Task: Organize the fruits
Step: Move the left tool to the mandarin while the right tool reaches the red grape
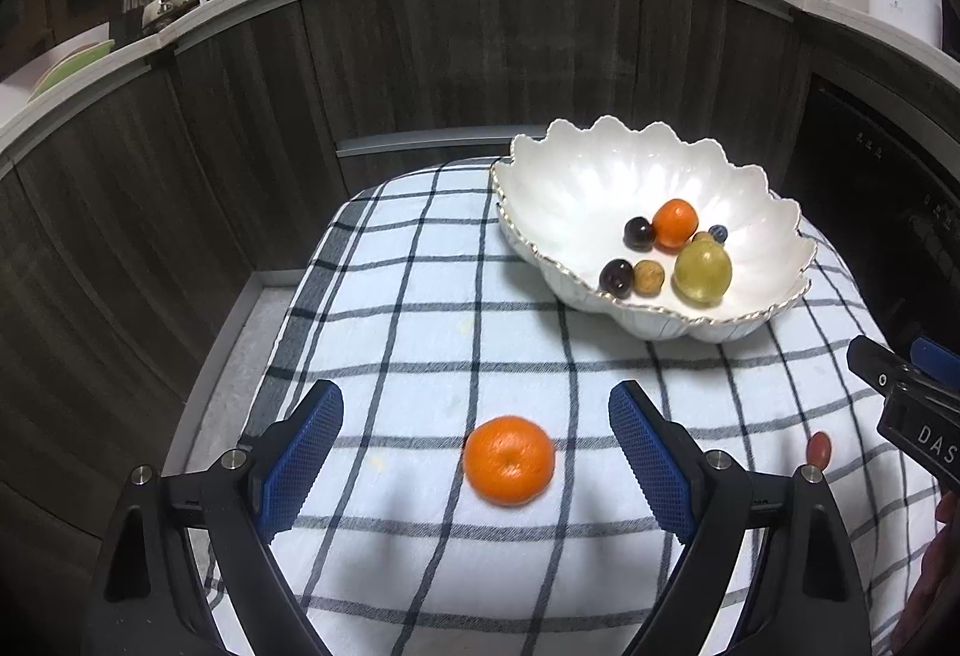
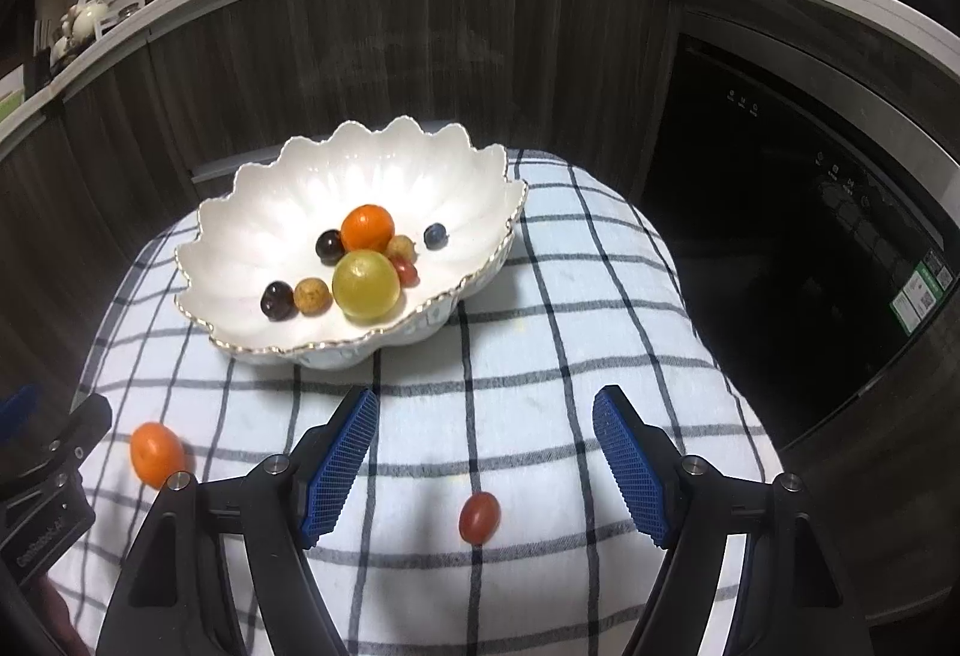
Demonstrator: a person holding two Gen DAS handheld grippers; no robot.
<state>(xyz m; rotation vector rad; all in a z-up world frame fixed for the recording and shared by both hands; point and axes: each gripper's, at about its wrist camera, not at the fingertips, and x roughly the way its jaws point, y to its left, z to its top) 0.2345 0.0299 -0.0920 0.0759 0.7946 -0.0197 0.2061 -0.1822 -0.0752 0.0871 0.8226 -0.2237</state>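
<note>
1. Left wrist view: our left gripper (image 1: 477,431) is spread wide and empty around a loose orange (image 1: 509,459) on the checked cloth (image 1: 420,308), well short of the bowl (image 1: 600,164), which already holds several fruits.
2. Right wrist view: our right gripper (image 2: 485,452) is spread too, over a small tomato (image 2: 479,517) near the bowl (image 2: 252,212). We judge two fruits remain.

Both wrist cameras are looking forward and down, close over the checked cloth (image 1: 420,332). They are sharing the white bowl (image 1: 600,164) (image 2: 270,212), viewed from left and right.
</note>
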